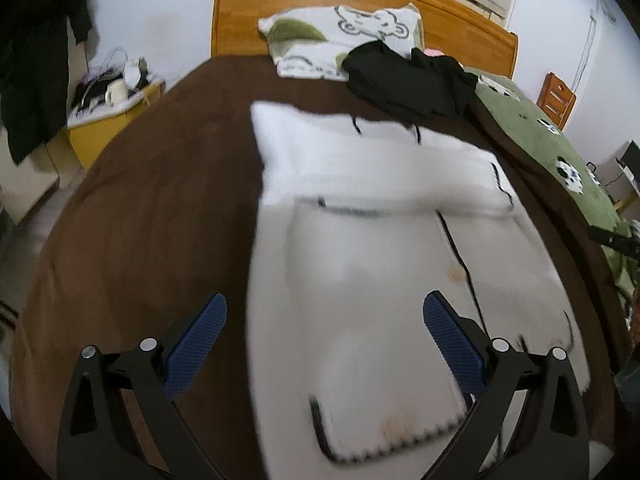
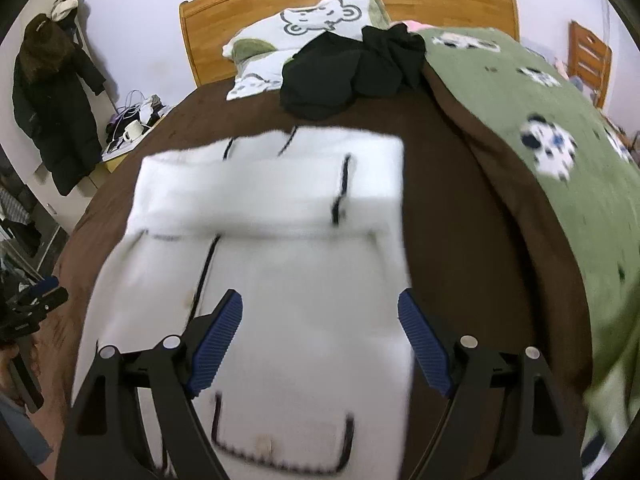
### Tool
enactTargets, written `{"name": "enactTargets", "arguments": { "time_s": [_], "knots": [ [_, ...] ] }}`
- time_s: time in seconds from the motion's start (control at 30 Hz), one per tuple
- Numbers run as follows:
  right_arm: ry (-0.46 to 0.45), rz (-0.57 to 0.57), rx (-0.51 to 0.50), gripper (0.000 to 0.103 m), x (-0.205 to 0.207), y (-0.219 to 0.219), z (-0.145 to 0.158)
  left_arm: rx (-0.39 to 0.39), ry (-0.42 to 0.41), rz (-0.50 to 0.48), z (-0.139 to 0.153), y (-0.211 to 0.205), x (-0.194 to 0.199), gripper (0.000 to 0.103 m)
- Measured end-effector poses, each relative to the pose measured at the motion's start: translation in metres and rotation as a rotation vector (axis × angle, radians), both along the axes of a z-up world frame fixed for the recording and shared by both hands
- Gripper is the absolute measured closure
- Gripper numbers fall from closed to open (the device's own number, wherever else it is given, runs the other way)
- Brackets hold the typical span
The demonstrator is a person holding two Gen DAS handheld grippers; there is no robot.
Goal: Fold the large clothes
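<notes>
1 white fleece garment with black trim [image 1: 380,248], 1 crumpled black garment [image 1: 408,80], 1 bear-print white pillow [image 1: 340,36], 1 green patterned blanket [image 2: 560,152], 1 white mug [image 2: 133,133].

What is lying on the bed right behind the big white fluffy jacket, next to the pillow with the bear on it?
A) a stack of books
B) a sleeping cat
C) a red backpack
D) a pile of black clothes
D: a crumpled pile of black clothes sits on the brown blanket just past the white jacket, partly overlapping the bear pillow.
</notes>
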State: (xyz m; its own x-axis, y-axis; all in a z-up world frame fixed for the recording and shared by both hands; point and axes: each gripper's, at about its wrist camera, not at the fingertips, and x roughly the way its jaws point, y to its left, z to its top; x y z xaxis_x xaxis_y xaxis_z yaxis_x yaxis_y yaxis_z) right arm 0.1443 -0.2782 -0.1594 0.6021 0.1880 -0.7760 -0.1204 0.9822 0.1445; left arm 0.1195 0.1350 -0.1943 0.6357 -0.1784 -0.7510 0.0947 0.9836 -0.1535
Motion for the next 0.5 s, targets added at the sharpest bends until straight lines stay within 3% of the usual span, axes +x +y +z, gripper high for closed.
{"name": "enactTargets", "arguments": {
  "time_s": [0.27,0.5],
  "knots": [
    [0.103,-0.026,0.009,0.022,-0.063,-0.02,-0.029,-0.073,0.082,0.056,-0.024,0.008,-0.055,0.007],
    [0.239,-0.064,0.047,0.022,-0.099,-0.035,-0.073,-0.218,0.164,0.138,-0.057,0.015,-0.09,0.012]
  ]
}}
